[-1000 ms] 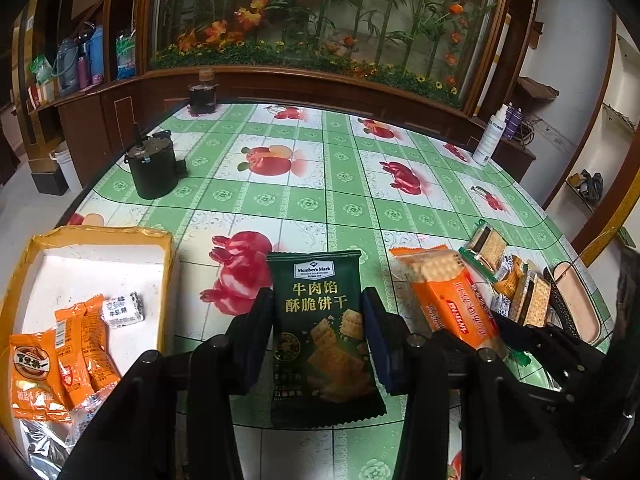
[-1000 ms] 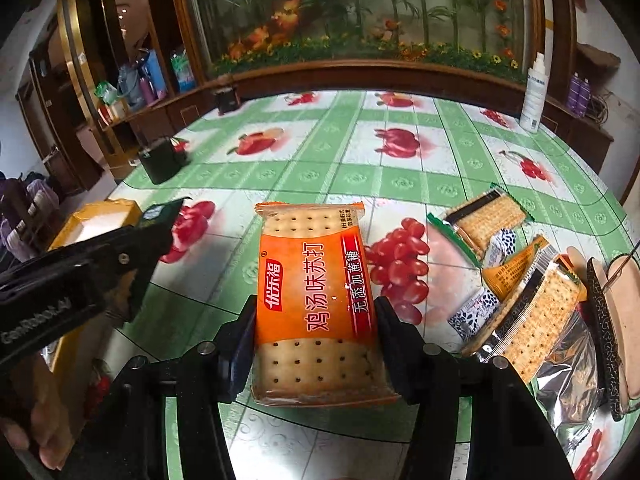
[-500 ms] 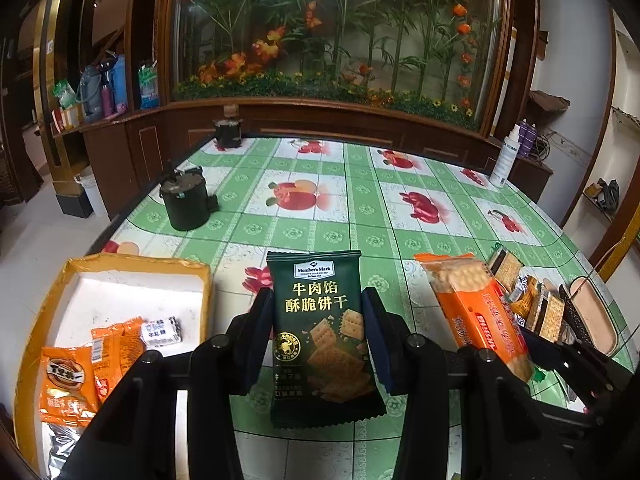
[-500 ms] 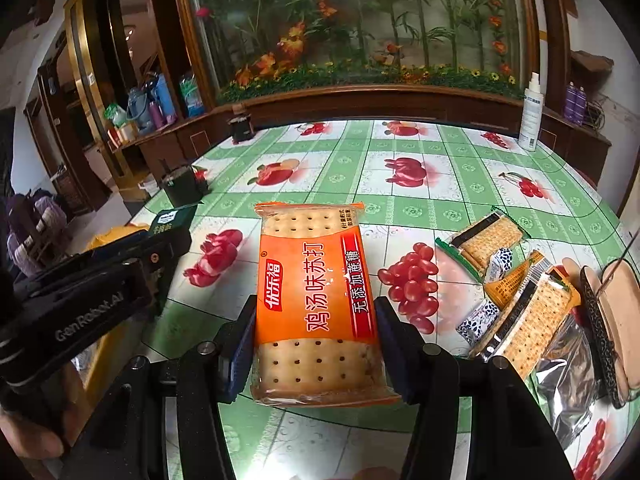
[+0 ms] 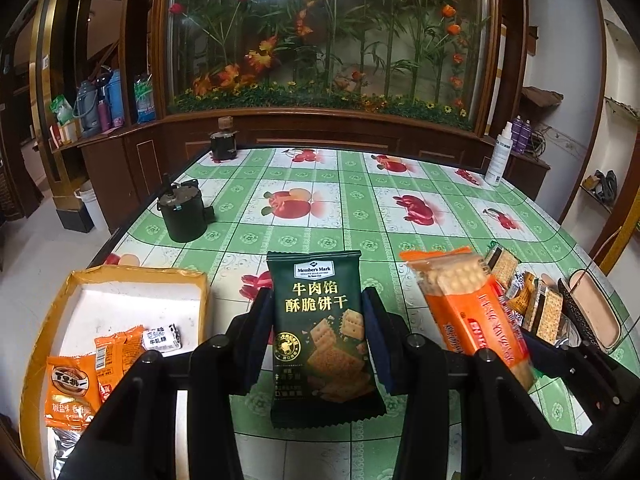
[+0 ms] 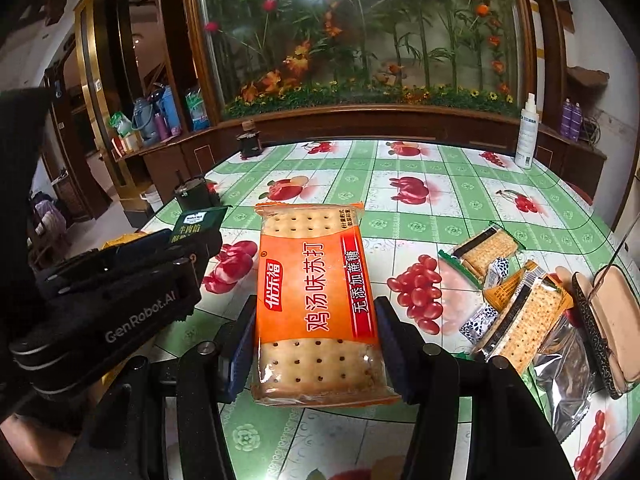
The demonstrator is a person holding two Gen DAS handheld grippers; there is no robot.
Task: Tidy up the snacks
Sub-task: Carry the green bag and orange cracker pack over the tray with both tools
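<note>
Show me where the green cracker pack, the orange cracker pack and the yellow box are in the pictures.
green cracker pack (image 5: 320, 332): left wrist view, middle of its front face.
orange cracker pack (image 6: 318, 300): right wrist view, on the orange label.
yellow box (image 5: 132, 300): left wrist view, bare white floor inside.

Green packet (image 5: 320, 332) — "Member's Mark"; left gripper (image 6: 108, 300) — seemingly "GenRobot.AI".

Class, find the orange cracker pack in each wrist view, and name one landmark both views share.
Left wrist: orange cracker pack right of centre, beside the green pack.
Right wrist: orange cracker pack at centre, clamped in the right gripper.
Shared landmark: white spray bottle at the table's far right.
</note>
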